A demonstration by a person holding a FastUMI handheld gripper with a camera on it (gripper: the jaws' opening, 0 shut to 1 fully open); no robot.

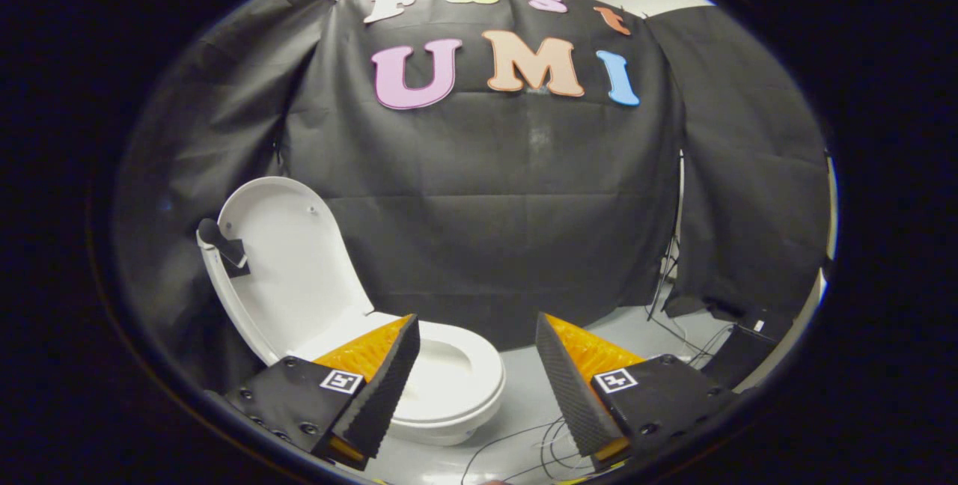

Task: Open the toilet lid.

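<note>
No readable branding on anything here. The gripper [477, 343] is spread wide, holding nothing and touching nothing. The glossy white plastic toilet lid [288, 264] stands raised behind the left finger, above the white oval toilet seat [456, 376]; thin dark cables [539, 444] trail across the pale floor [636, 331].

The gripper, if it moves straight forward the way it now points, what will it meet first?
Probably the black cloth wall. The gripper is open and holds nothing; the toilet seat sits lower, beside one finger, and the raised lid stands off to that side. Depth is unclear.
</note>
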